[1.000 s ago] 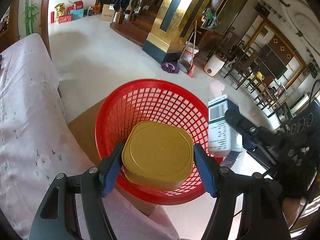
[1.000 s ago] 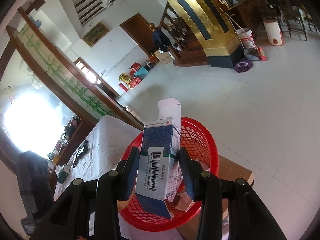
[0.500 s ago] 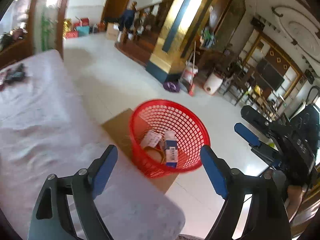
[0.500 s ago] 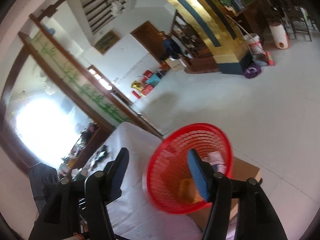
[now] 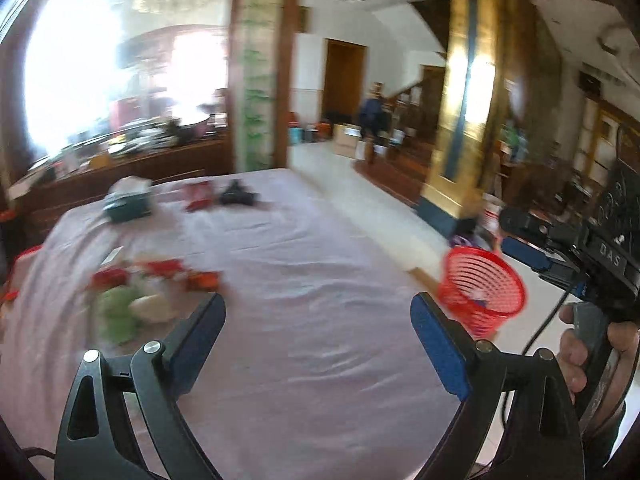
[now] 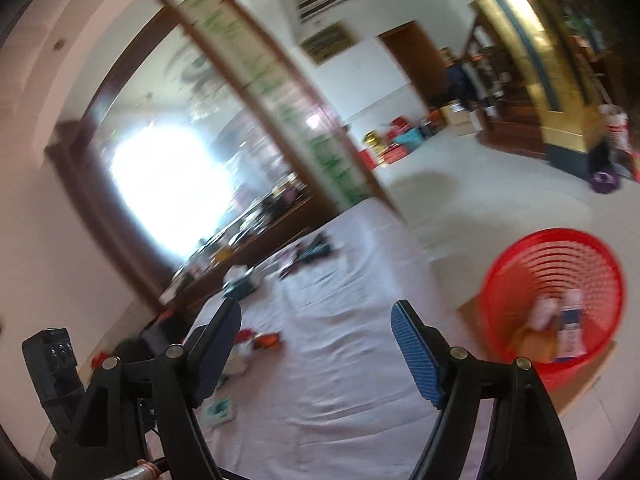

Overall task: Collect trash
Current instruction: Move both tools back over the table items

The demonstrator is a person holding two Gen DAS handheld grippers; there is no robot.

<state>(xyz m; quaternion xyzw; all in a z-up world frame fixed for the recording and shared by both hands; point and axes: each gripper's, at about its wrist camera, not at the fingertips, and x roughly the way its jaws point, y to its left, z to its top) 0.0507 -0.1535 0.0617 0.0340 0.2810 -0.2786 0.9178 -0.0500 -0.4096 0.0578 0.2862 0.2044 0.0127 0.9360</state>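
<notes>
My left gripper (image 5: 318,316) is open and empty above the pale pink tablecloth (image 5: 304,280). My right gripper (image 6: 316,320) is open and empty too; it also shows at the right of the left wrist view (image 5: 520,240). A red mesh basket (image 6: 600,264) stands on a cardboard box off the table's right edge; a yellow tub (image 6: 534,340) and a blue-white carton (image 6: 570,328) lie inside. The basket also shows in the left wrist view (image 5: 480,284). Blurred red, green and white trash (image 5: 140,292) lies on the table's left part.
A teal box (image 5: 128,200), a red packet (image 5: 198,194) and a black object (image 5: 236,196) lie at the table's far end. A wooden counter (image 5: 120,160) stands behind the table. A gold pillar (image 5: 456,120) rises over the white floor to the right.
Both grippers have dropped the yellow tub and the carton into the basket, opened, and swung left, away from the basket and over the table.
</notes>
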